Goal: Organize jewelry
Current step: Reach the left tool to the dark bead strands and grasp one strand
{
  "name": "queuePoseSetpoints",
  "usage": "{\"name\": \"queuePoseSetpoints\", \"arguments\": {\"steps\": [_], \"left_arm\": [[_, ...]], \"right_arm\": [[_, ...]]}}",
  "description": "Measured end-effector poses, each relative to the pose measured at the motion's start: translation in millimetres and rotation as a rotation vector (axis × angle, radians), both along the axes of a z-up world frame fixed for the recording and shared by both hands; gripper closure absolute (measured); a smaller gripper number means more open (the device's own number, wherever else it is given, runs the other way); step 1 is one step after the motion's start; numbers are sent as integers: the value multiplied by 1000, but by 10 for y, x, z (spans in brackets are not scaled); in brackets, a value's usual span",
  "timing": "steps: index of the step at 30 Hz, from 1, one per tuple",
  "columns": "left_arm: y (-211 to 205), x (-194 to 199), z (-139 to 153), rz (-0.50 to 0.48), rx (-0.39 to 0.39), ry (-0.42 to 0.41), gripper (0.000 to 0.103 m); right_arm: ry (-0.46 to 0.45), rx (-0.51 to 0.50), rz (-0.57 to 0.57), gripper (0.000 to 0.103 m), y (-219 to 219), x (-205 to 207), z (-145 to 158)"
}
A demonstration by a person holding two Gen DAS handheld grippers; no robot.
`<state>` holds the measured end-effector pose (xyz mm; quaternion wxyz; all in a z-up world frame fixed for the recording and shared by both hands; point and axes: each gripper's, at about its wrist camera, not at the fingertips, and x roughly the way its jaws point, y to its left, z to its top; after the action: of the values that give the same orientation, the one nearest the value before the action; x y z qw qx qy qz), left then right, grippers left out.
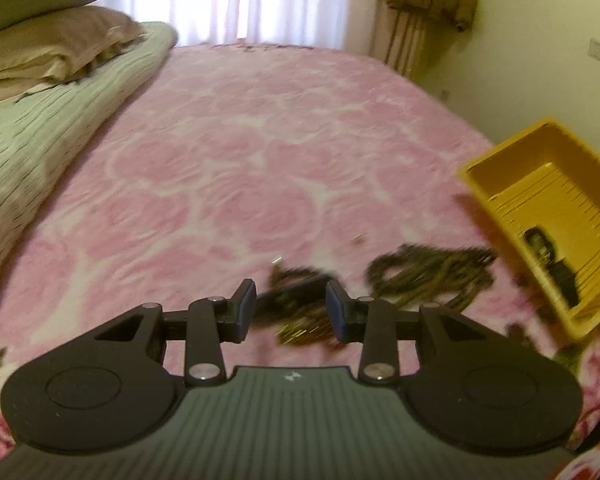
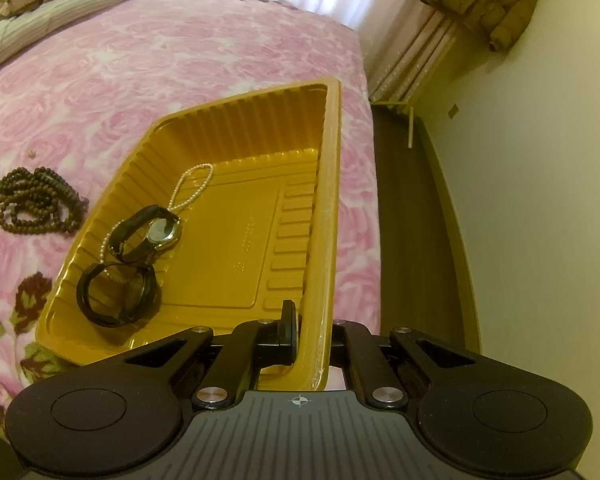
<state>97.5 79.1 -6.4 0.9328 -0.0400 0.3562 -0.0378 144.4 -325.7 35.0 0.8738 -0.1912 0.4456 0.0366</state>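
The right gripper (image 2: 314,332) is clamped on the near wall of the yellow tray (image 2: 332,200), I think to steady it. Inside, at nine o'clock, lie a watch (image 2: 156,232), a bangle (image 2: 116,294) and a pearl chain (image 2: 192,184). The left gripper (image 1: 291,312), jaws apart and holding nothing, hovers above dark blurred jewelry (image 1: 300,300); brown beads (image 1: 428,276) wait at two o'clock.

Motion-blurred dark item (image 1: 296,300), perhaps a bracelet, beyond left gripper (image 1: 291,312)
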Motion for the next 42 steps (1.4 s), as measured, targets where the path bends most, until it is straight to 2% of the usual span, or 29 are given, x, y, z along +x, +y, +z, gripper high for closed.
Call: {"name": "queuePoseSetpoints", "arguments": {"steps": [9,17,20,25,30,34,42], "left_arm": [[70,-55,-183,-34,50,17,69],[-13,90,-287,-52,-41,50,72],[-26,155,-342,-29,-76,61,73],[17,275,-379,36,-152,75,86],[-9,361,-407,62,-153,83,93],[-48,347,-364,45,-132,62,99],[-123,365,-81,-20,-126,-2,99]], "right_arm": [[9,-10,-4,99,22,6,4],[10,-9,-5,99,32,16,10],[8,-11,-7,99,27,26,-5],[7,-13,-9,99,11,37,-27],[6,-22,-9,99,16,34,-47],[5,-20,-9,99,16,31,-46],[1,-19,-8,99,24,28,-33]]}}
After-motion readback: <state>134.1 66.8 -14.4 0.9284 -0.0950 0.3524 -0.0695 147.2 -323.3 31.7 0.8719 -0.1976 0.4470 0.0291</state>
